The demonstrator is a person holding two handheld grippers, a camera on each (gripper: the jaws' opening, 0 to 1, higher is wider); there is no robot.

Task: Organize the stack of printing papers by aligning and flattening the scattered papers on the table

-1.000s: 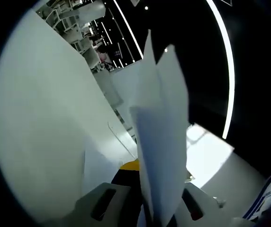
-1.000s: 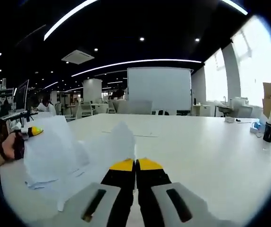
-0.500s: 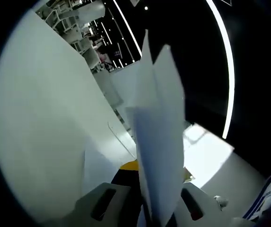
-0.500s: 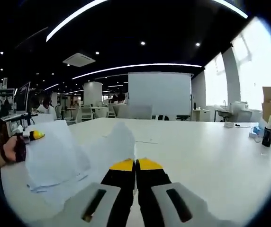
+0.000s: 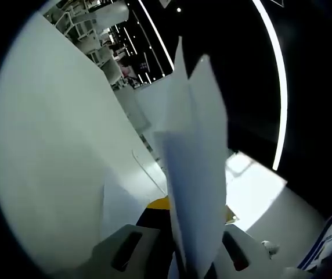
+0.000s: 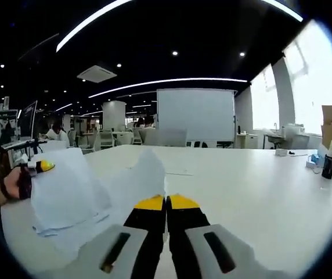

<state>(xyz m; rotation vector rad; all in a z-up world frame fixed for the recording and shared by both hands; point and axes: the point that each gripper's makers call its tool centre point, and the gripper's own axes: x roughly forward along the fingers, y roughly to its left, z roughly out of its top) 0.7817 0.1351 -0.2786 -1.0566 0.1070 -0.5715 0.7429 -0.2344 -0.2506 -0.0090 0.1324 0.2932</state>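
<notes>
In the left gripper view, several white printing papers [image 5: 192, 145] stand up on edge from between my jaws, fanned at the top. My left gripper [image 5: 195, 210] is shut on their lower edge, above the white table [image 5: 56, 145]. In the right gripper view the same papers [image 6: 67, 189] hang over the table's left part. A hand holds the left gripper [image 6: 41, 167] at their far corner. One sheet [image 6: 145, 174] rises in a peak to my right gripper [image 6: 166, 202], whose yellow-tipped jaws are pressed together on its edge.
The long white table [image 6: 259, 192] stretches far ahead and to the right. A single sheet [image 6: 177, 172] lies flat further out. A dark bottle [image 6: 328, 163] and cardboard boxes [image 6: 331, 119] stand at the far right edge. Chairs [image 6: 166, 136] and a whiteboard [image 6: 195, 116] are beyond.
The papers in the left gripper have swayed slightly to the left. The right gripper view has tipped up a little; both grippers keep their hold.
</notes>
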